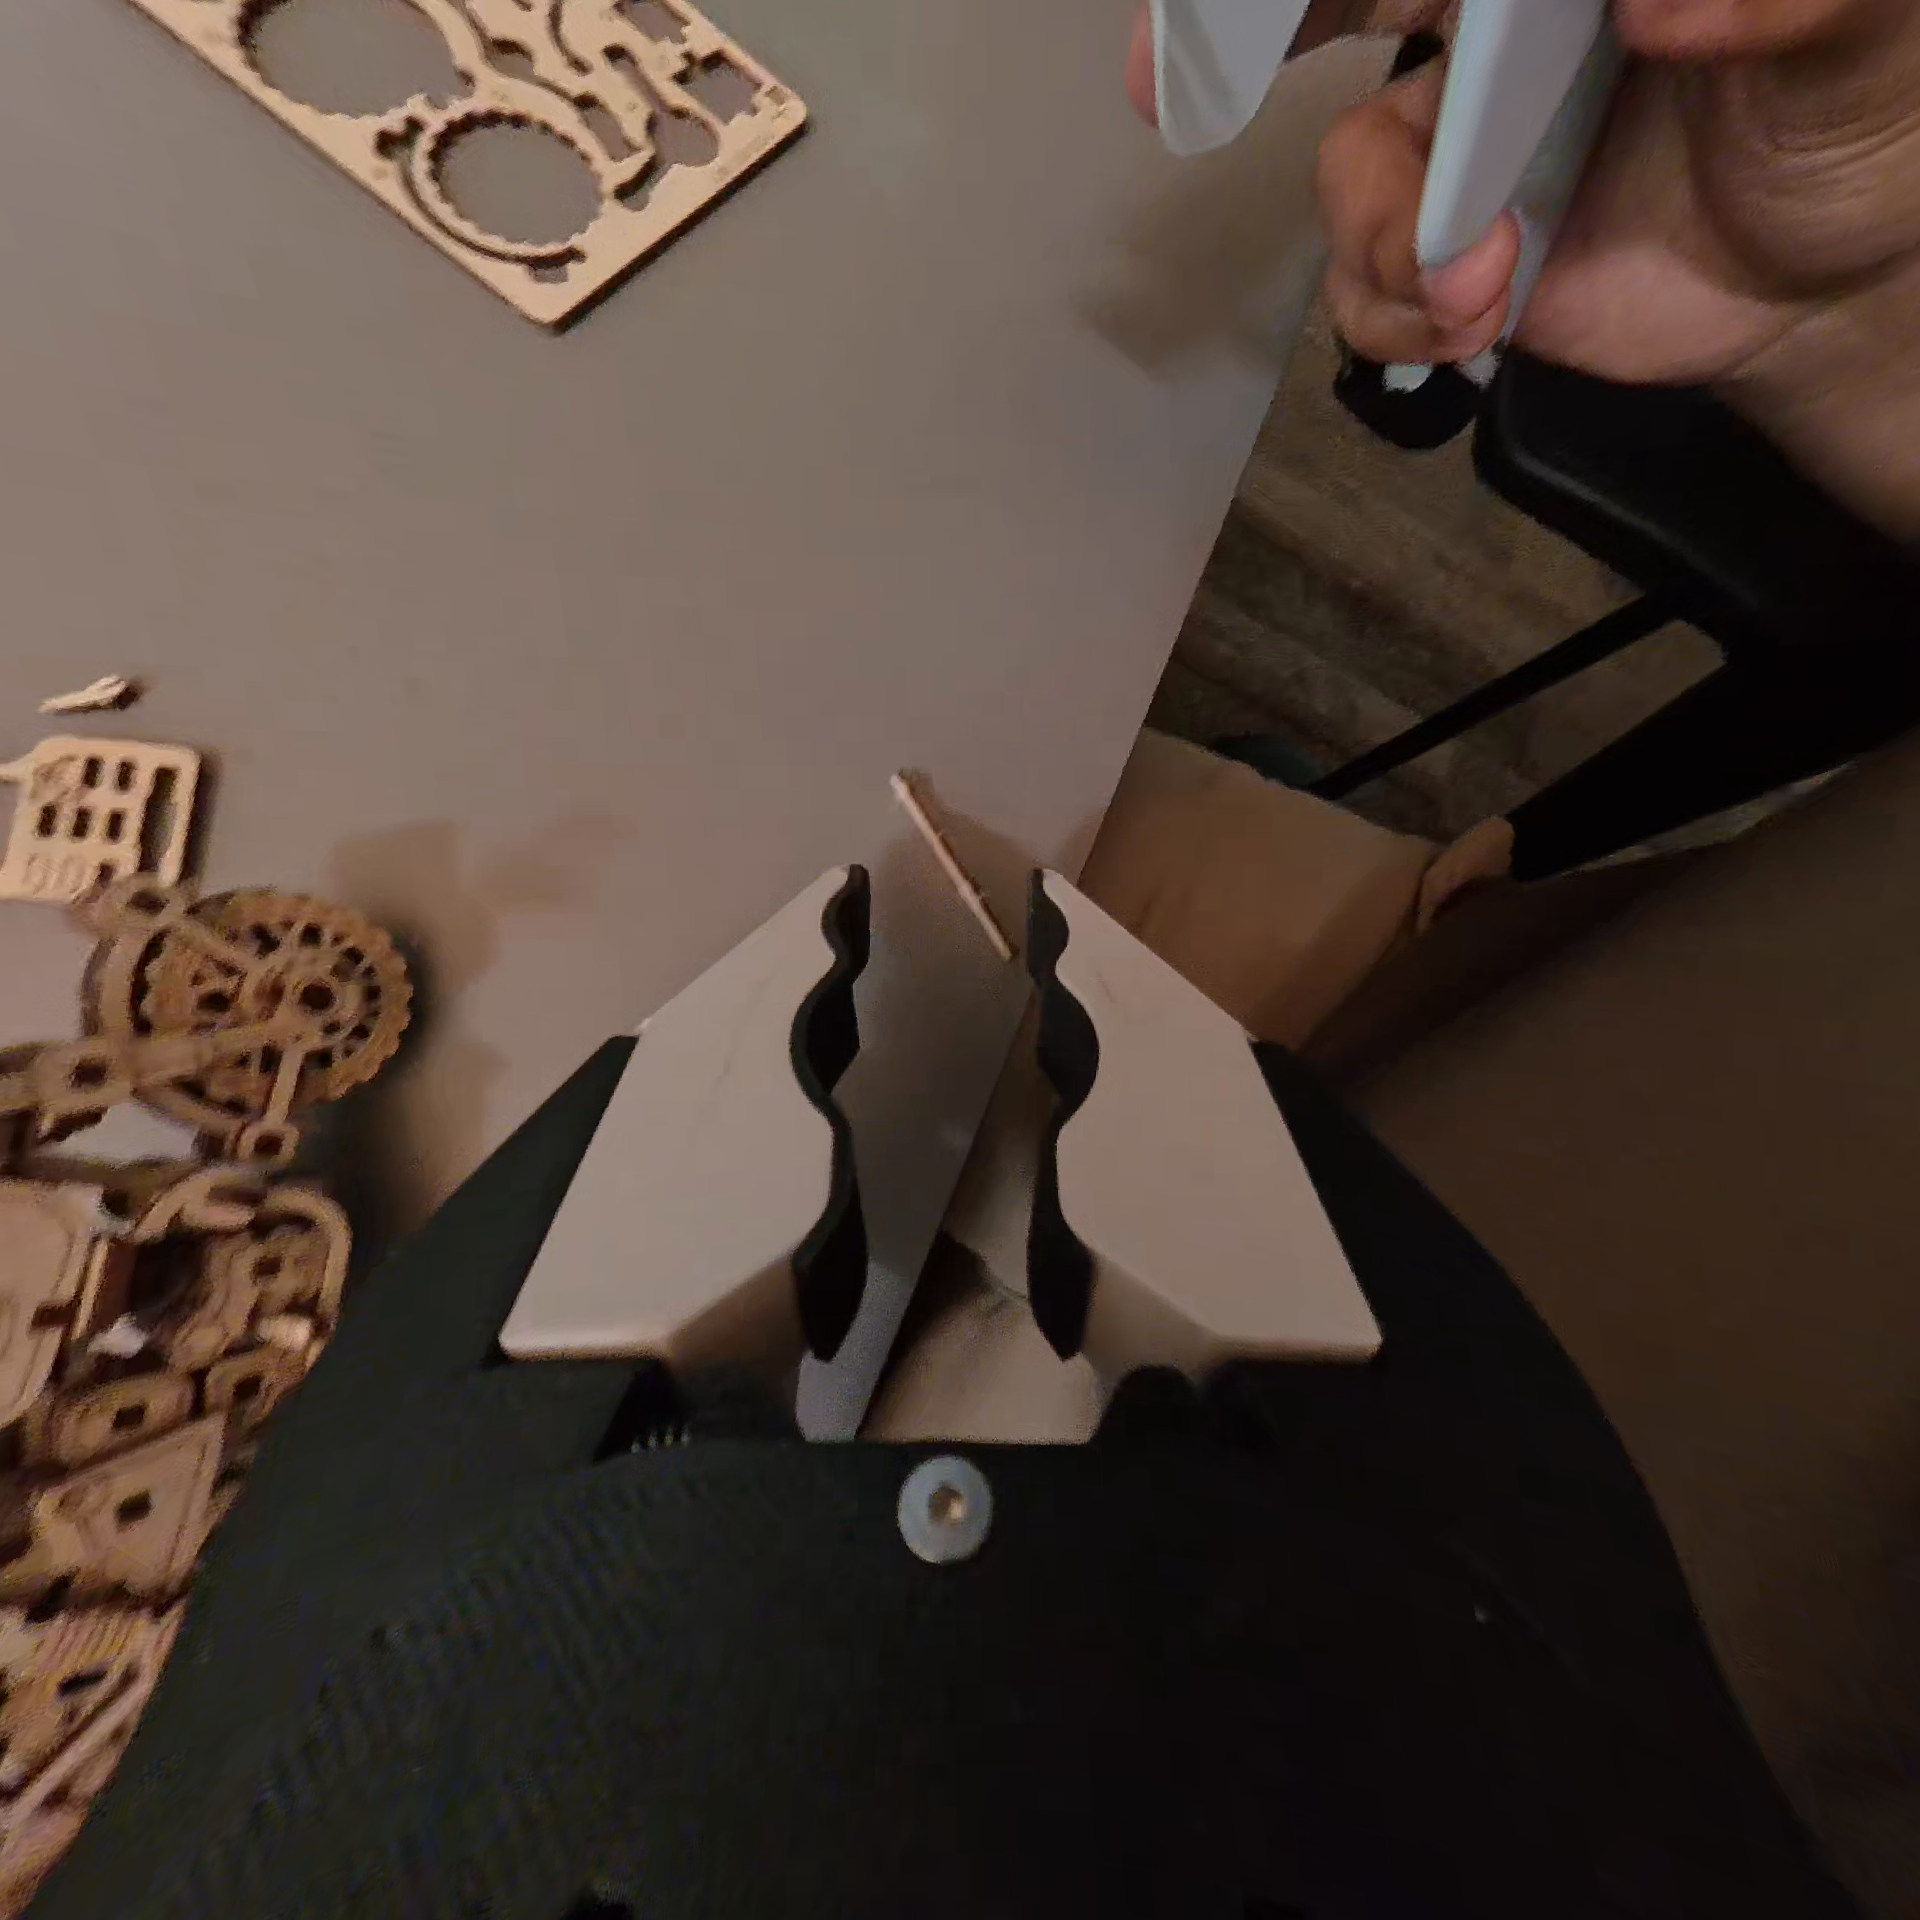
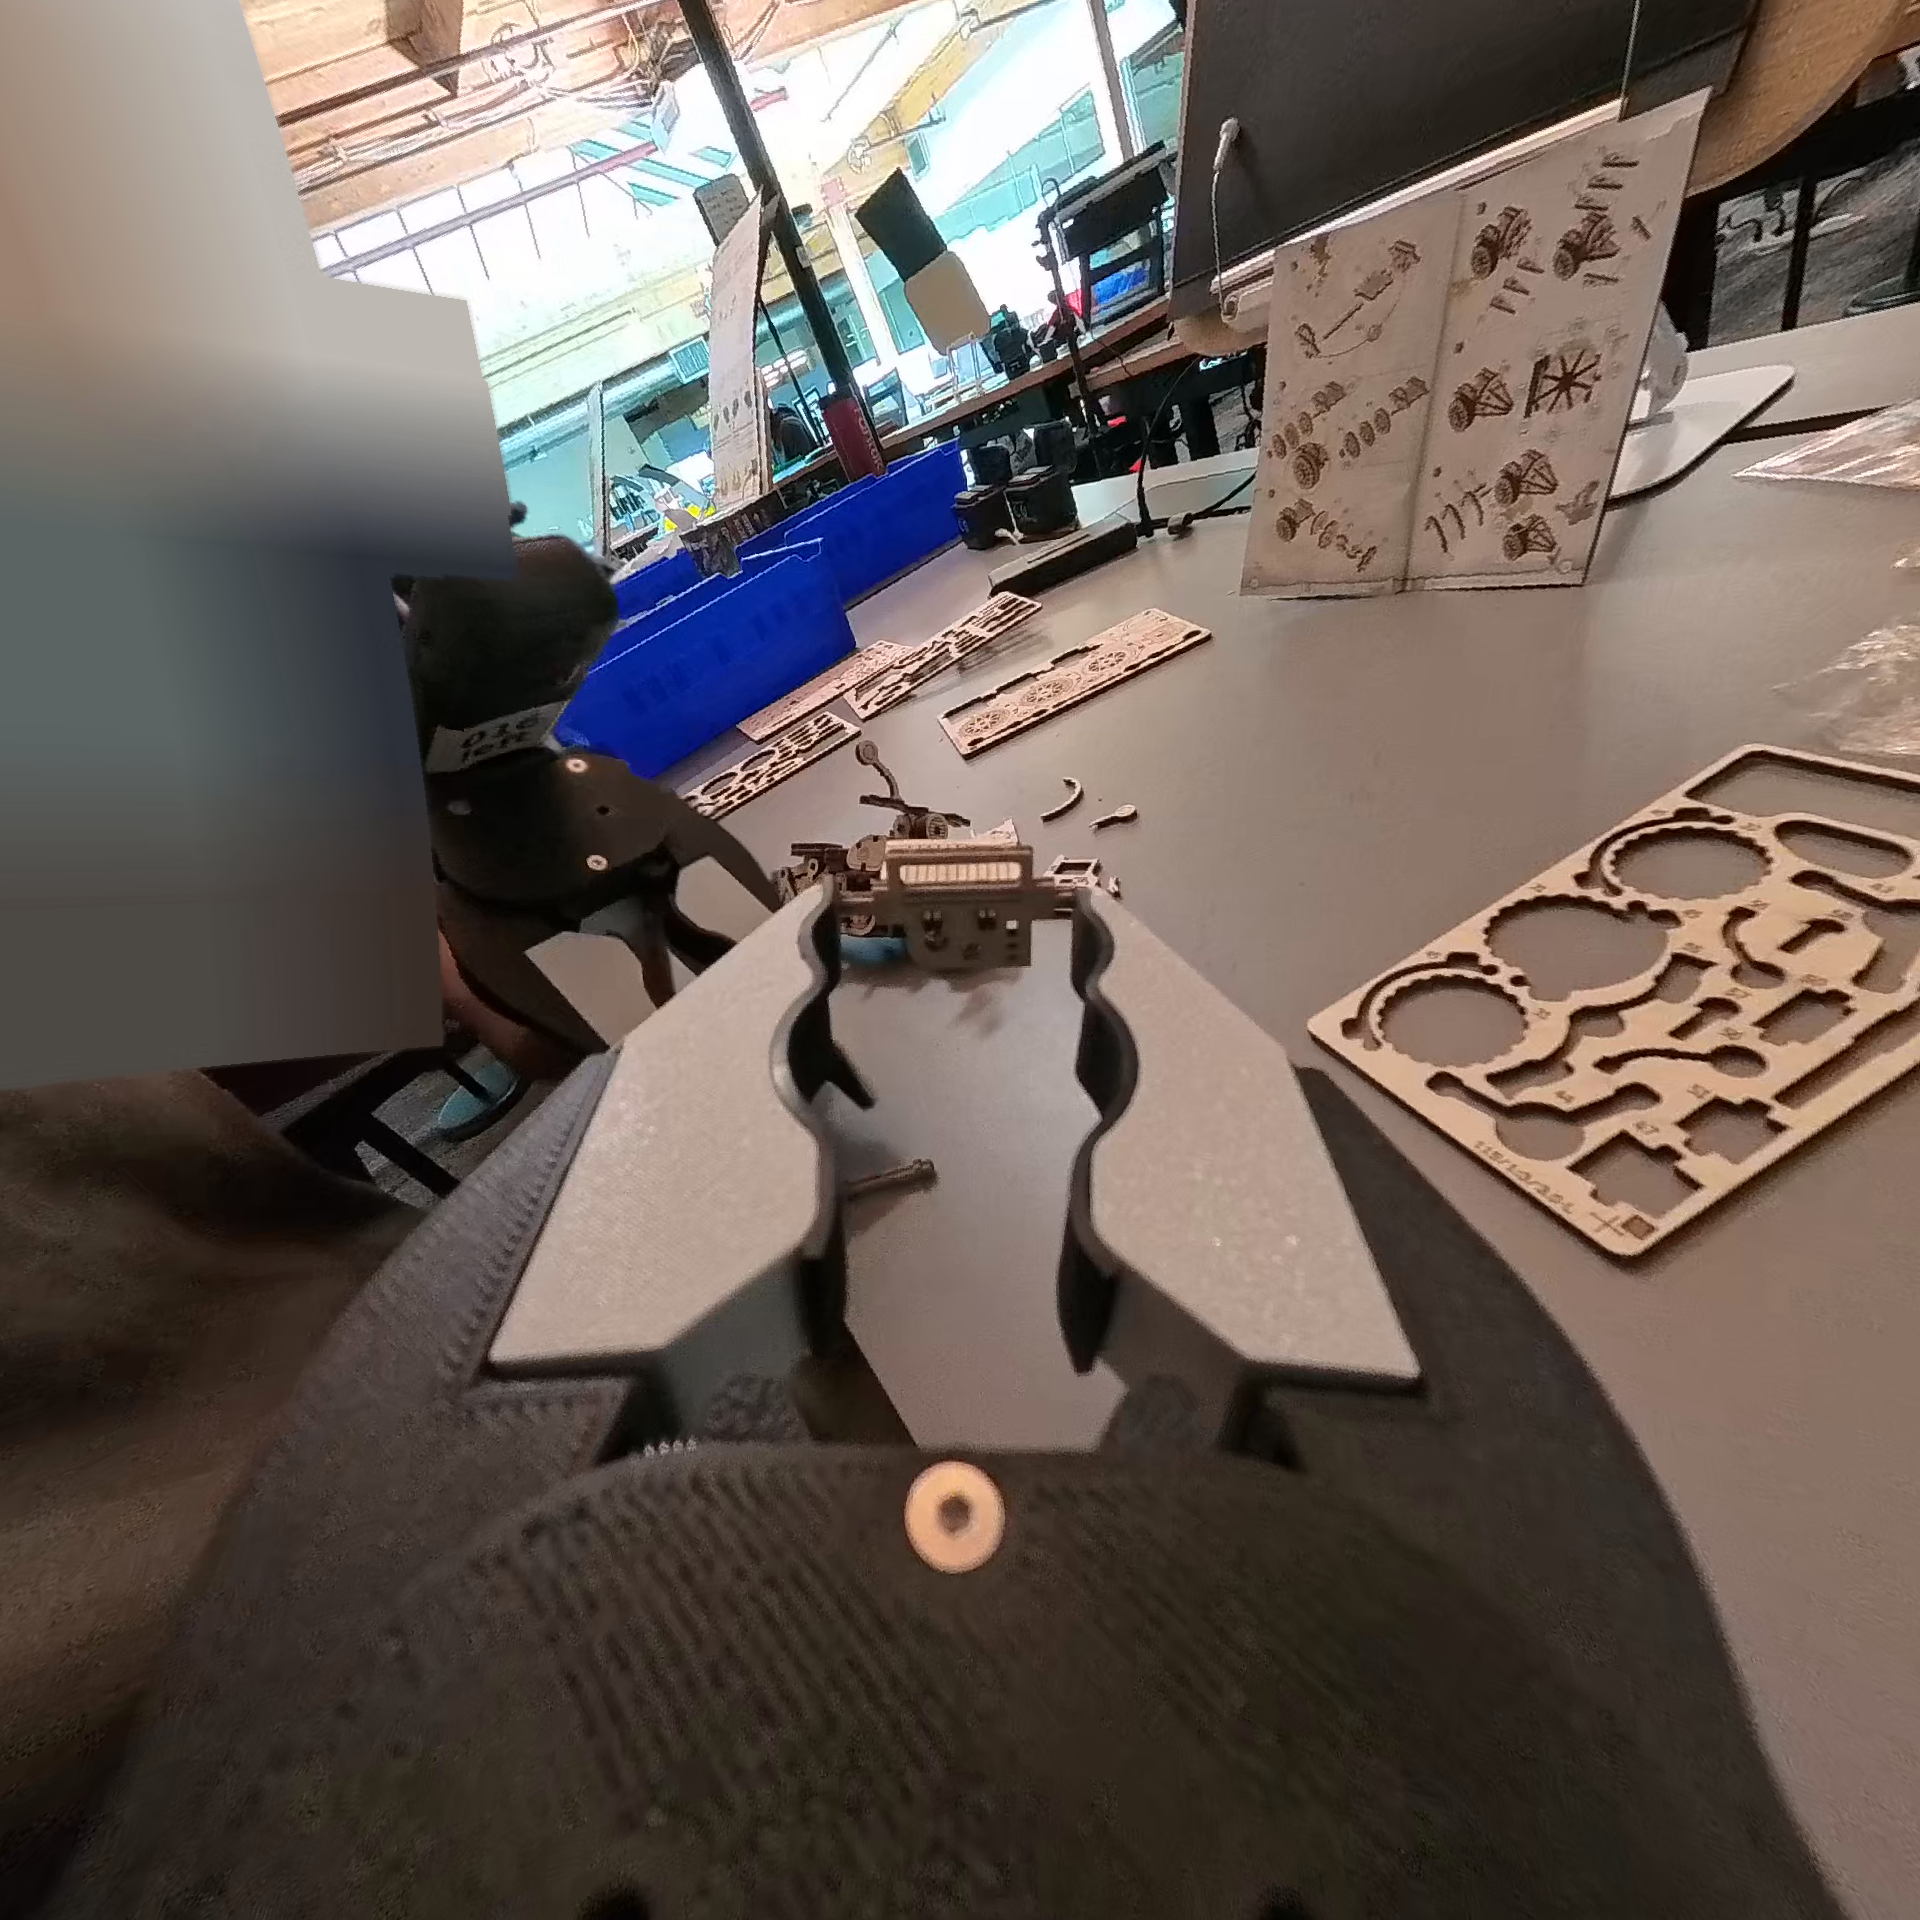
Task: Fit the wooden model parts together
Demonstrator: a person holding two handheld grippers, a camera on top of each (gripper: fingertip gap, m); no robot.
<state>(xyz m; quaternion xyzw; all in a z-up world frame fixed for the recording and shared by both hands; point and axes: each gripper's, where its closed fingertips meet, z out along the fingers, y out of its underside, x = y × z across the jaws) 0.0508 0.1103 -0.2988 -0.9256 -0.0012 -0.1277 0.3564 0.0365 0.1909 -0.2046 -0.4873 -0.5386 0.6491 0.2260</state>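
Left gripper (image 1: 948, 896): jaws standing slightly apart, nothing clamped; pointing down over the near table edge.
Right gripper (image 2: 954, 920): jaws spread wide, holding nothing; aiming low across the table (image 2: 1455, 831) toward the model.
Grippers counted: two, one per view; the left one is also showing far off in the right wrist view, black-bodied.
Wooden stick (image 1: 951, 865): one thin strip, lying slanted just beyond the left fingertips and nearer the right-side finger; cannot tell if it is touching that finger.
Wooden model (image 2: 935, 902): one part-built assembly, sitting on the table straight ahead of the right gripper, framed between its fingertips but beyond them; in the left wrist view it is lying at the lower left, well aside of the jaws, gears showing.
Punched sheet (image 2: 1652, 1023): one beside the right gripper on its right; the same kind is showing at the top of the left wrist view.
More sheets (image 2: 1075, 681): about four lying farther back.
Small pin (image 2: 891, 1176): one, resting on the table between the right fingers.
Loose plate (image 1: 99, 821): one, next to the model.
Hand (image 1: 1683, 197): gripping a white handle at upper right of the left wrist view, fingers curling round it.
Instruction sheet (image 2: 1444, 416): one, propped upright.
Blue bins (image 2: 727, 644): at least two.
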